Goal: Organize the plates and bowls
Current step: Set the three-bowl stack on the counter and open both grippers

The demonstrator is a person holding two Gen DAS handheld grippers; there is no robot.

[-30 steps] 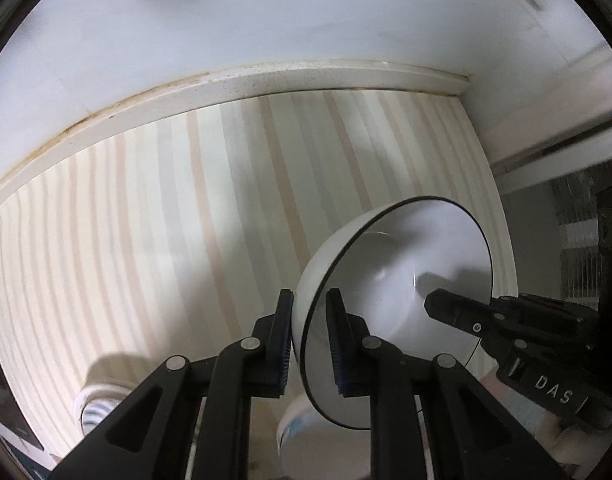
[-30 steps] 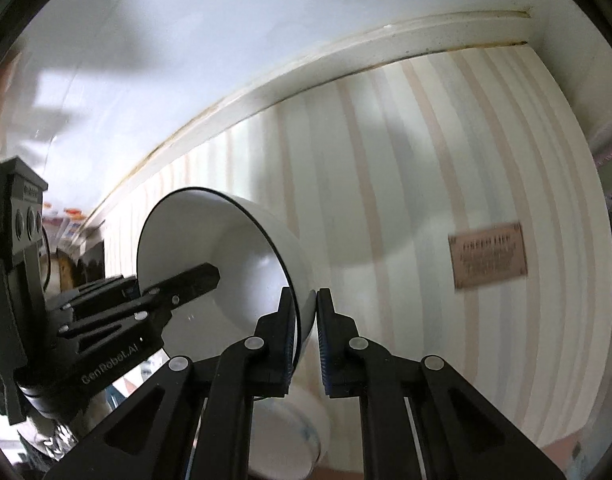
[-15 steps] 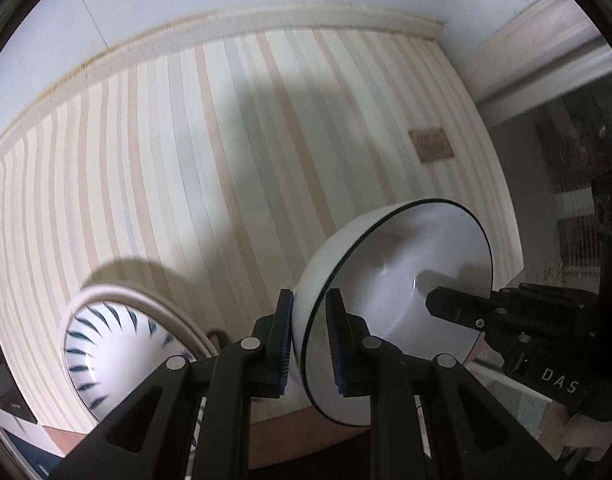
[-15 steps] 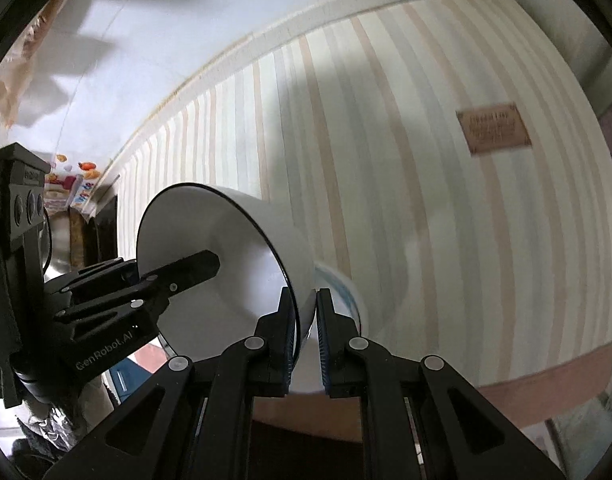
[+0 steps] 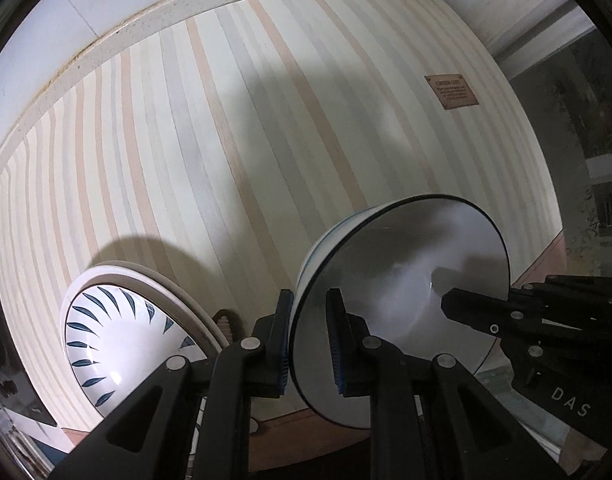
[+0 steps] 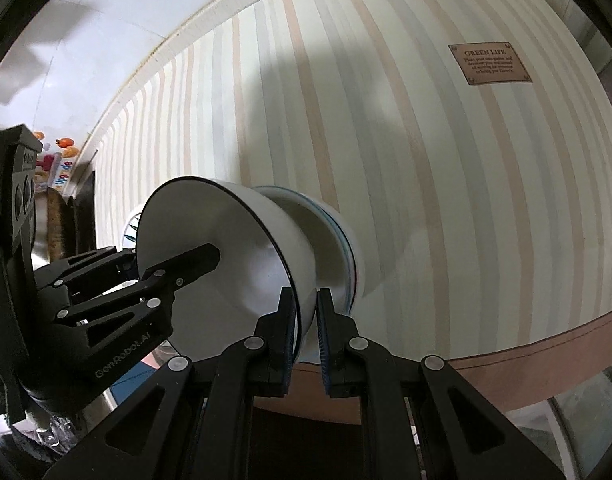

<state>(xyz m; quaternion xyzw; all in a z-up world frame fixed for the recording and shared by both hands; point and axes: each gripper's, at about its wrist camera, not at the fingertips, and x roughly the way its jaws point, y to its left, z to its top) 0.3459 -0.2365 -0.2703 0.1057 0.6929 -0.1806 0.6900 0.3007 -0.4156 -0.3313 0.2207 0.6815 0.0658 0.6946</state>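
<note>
A white bowl with a black rim [image 5: 406, 280] [image 6: 234, 240] is tilted on its side above the striped tablecloth, held from two sides. My left gripper [image 5: 310, 300] is shut on its near rim, and my right gripper [image 6: 306, 296] is shut on the opposite rim. Each gripper appears in the other's view, with one finger inside the bowl: the right gripper [image 5: 450, 304], the left gripper [image 6: 210, 254]. Right behind the held bowl's base sits a white bowl with blue rings [image 6: 342, 248]; contact is unclear. A blue-leaf bowl [image 5: 118, 340] rests on a cream plate [image 5: 178, 284] to the left.
The striped tablecloth [image 5: 226, 140] runs back to a white wall ledge [image 5: 146, 20]. A brown label [image 6: 490, 64] is sewn on it at the right. The cloth's brown hem [image 6: 546, 360] marks the near table edge. Colourful clutter [image 6: 54, 160] stands beyond the table's left end.
Both grippers carried the black-rimmed bowl across the cloth toward the near edge and lower. The blue-leaf bowl and plate came into view, and the blue-ringed bowl now lies directly behind it.
</note>
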